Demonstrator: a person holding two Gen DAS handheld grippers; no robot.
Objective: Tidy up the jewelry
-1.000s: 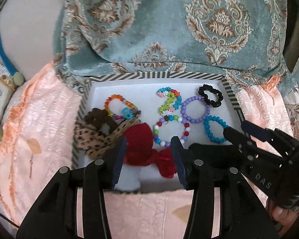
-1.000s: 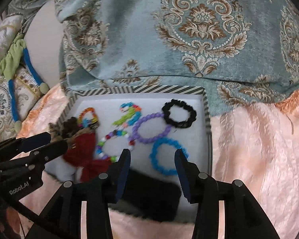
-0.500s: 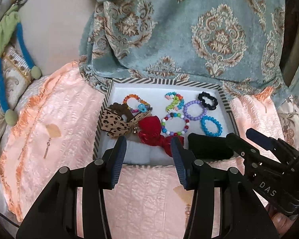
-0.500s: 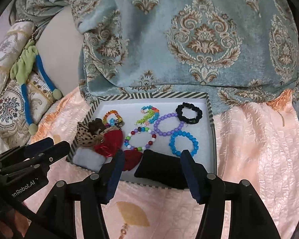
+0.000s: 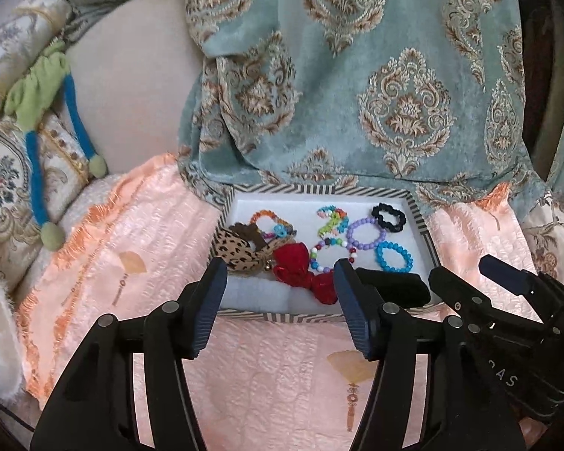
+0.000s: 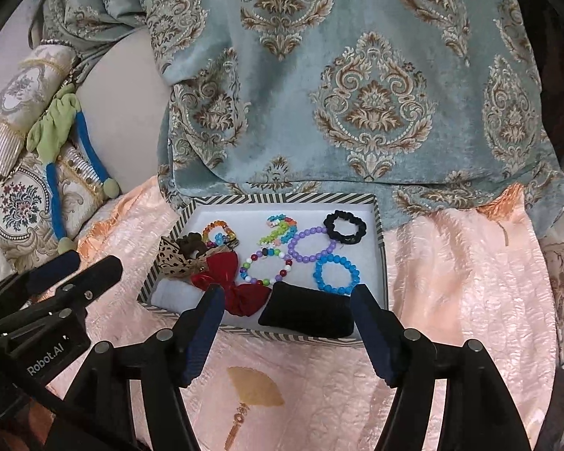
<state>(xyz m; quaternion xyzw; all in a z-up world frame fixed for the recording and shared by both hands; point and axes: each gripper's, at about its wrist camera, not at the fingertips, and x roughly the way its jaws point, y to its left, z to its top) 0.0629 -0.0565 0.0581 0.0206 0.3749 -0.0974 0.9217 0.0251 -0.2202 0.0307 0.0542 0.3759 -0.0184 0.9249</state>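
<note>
Hovering near the tray (image 6: 380, 225) of bracelets (image 6: 335, 270): left gripper (image 5: 280, 304) and right gripper (image 6: 287, 332), both spread wide, holding nothing.

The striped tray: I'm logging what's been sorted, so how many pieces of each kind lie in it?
In the striped tray:
Beaded bracelets: 5 (blue, purple, three multicolour)
Bows: 2 (red, leopard)
Scrunchies: 2 (black, brown)
Cushions: 2 (black, white)
Total: 11

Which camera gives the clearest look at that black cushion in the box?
The right wrist view: the black cushion lies whole between the open fingers. In the left wrist view, the cushion is partly hidden behind a finger.
</note>
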